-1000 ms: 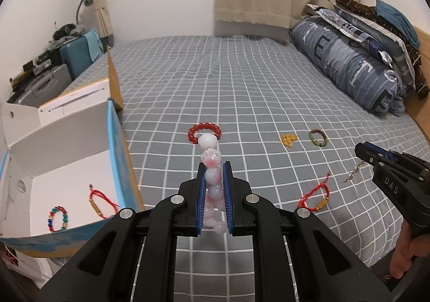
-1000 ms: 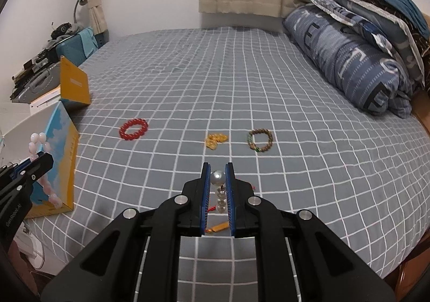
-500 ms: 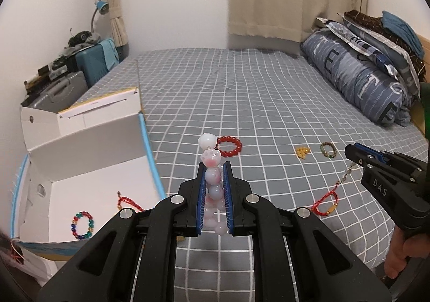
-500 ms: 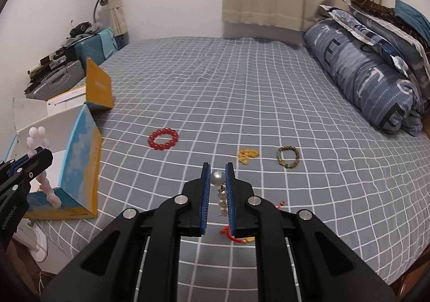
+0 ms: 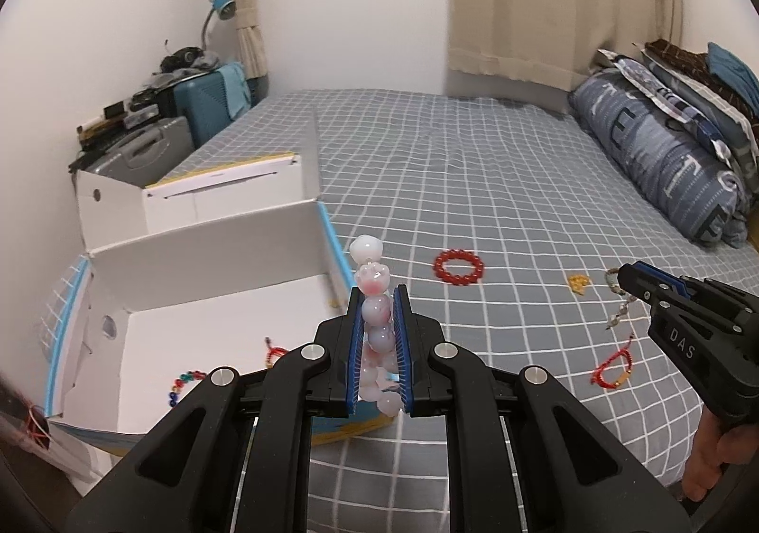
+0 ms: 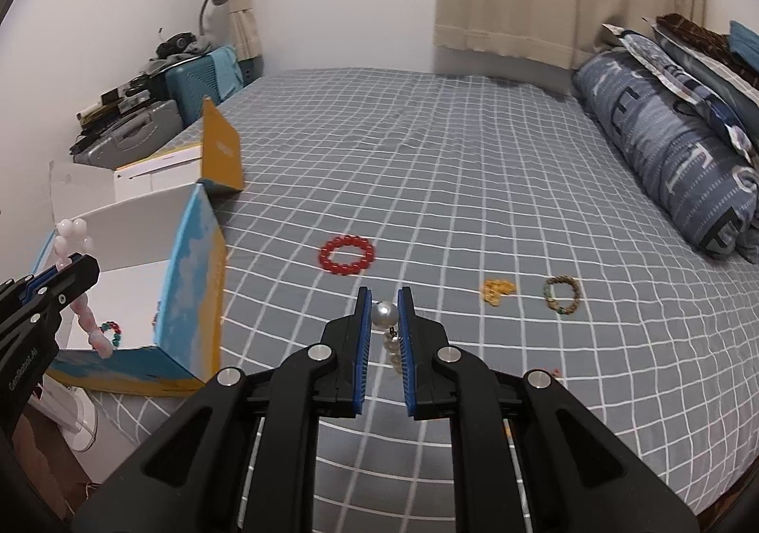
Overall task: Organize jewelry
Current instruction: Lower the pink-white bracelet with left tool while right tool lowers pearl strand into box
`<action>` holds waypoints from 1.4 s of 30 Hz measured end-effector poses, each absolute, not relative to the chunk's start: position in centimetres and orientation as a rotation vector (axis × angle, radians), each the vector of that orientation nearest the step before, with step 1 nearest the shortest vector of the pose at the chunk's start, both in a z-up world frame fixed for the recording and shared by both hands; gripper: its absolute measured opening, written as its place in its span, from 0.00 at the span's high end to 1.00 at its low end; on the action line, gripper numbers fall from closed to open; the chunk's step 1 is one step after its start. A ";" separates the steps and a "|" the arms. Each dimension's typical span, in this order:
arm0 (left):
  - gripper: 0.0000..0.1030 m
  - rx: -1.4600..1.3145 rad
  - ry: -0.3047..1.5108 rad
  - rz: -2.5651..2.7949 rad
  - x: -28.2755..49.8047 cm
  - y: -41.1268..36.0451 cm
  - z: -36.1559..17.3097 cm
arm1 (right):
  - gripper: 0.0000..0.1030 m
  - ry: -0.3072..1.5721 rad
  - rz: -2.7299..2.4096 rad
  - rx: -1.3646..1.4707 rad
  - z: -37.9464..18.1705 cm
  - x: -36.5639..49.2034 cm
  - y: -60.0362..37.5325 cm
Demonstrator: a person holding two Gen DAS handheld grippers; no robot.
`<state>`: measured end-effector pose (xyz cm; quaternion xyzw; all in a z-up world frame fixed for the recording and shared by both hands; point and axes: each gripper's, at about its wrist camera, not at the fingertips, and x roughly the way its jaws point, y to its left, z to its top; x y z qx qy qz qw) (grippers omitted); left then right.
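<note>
My left gripper (image 5: 378, 333) is clamped on a pink bead bracelet (image 5: 374, 319), held just above the near right corner of the open white box (image 5: 208, 257), where a multicoloured bracelet (image 5: 182, 383) lies on the floor. My right gripper (image 6: 384, 319) is clamped on a pearl strand (image 6: 385, 314) over the bed (image 6: 427, 153). Farther out, on the bed, lie a red bead bracelet (image 6: 346, 254), a yellow piece (image 6: 495, 291) and a brown-green bracelet (image 6: 562, 294).

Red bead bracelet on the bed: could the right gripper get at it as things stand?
Probably not yet: the path to the red bead bracelet looks open, but the right gripper is shut on a pearl piece.
</note>
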<state>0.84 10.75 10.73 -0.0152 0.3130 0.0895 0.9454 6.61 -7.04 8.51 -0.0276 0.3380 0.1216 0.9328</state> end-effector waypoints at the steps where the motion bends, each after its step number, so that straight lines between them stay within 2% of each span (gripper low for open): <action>1: 0.89 -0.035 0.637 0.190 0.7 11.2 10.8 | 0.90 0.691 0.256 -0.058 8.6 6.6 -6.6; 32: 0.88 -0.106 0.629 0.418 -2.8 23.7 11.2 | 0.90 0.647 0.519 -0.121 10.3 5.8 10.9; 42: 0.88 -0.136 0.664 0.483 -3.1 27.7 9.3 | 0.90 0.655 0.563 -0.188 8.5 5.4 15.6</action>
